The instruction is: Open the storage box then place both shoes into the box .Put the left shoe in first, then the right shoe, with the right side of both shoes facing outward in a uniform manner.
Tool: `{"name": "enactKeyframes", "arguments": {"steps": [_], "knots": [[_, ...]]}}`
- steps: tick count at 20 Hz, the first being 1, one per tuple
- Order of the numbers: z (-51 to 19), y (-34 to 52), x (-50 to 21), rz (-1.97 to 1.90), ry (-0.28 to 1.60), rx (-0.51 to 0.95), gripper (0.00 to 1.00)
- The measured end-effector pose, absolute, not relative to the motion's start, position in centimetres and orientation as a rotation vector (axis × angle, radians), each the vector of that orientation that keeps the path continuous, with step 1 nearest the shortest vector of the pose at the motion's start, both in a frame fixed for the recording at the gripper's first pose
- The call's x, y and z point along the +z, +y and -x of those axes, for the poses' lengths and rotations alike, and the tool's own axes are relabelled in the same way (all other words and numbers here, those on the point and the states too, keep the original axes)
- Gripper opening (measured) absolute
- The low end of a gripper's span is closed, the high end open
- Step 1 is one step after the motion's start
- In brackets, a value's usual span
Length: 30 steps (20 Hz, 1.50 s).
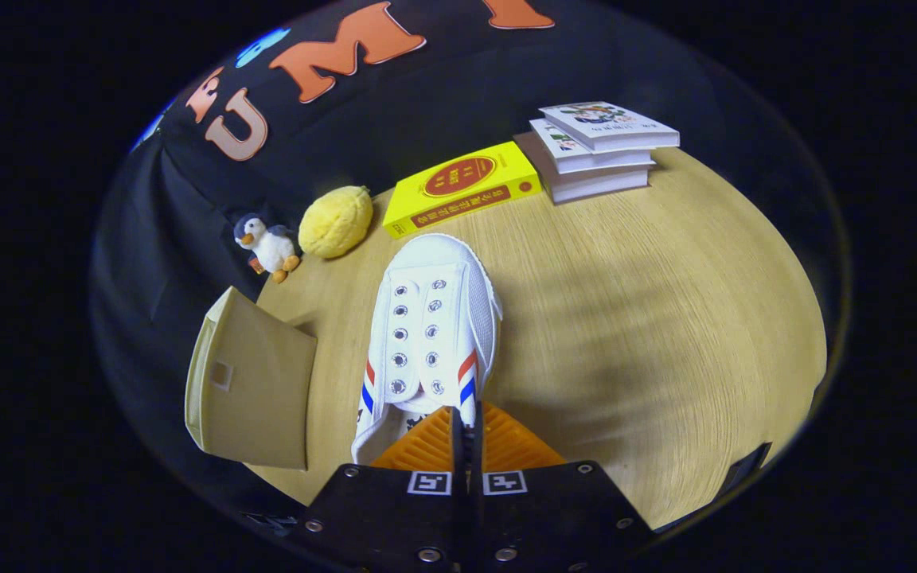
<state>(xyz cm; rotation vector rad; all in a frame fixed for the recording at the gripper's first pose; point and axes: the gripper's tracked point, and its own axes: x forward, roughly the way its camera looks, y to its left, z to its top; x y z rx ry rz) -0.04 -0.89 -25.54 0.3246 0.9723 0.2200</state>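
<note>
Gripper (466,434) at the heel end of a white shoe (433,334), fingers (427,446) drawn together with barely a slit between them, apparently pinching the rim of the heel opening; contact hidden by the fingers themselves, so the grip itself not fully verifiable. Shoe extending straight ahead of the fingers, toe pointing away, sole side down toward the wooden table (649,334); lace-less eyelets in two rows along the upper, red and blue stripes on both flanks near the heel. Whether lifted or resting on the table: cannot tell.

Storage box (247,390), beige, left of the shoe's heel half and near it, at the table's edge, a small square recess on its facing panel; open or closed not discernible from this angle.

Plush penguin (269,245) beyond the box, left of the shoe's toe, at the table's far left edge. Yellow plush lemon-like toy (337,221) just right of the penguin, left of and slightly beyond the toe. Yellow book (462,188) lying flat directly beyond the toe, near it but apart. Stack of three white books (598,151) immediately right of the yellow book, beyond and right of the shoe. Broad bare table surface right of the shoe, crossed by soft shadows.
</note>
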Motion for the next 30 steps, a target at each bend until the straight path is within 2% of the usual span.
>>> {"name": "enactKeyframes", "arguments": {"steps": [7,13,19,29,30], "knots": [[0.5,10.0,-16.4,-0.341,0.867,0.262,0.0],[2.1,21.2,-12.3,-0.413,0.867,0.318,0.0],[3.9,27.8,-13.8,-0.35,0.921,0.338,0.0],[5.2,29.4,-21.2,-0.137,1.046,0.206,0.01],[5.1,29.6,-21.7,-0.125,1.06,0.195,0.03]]}}
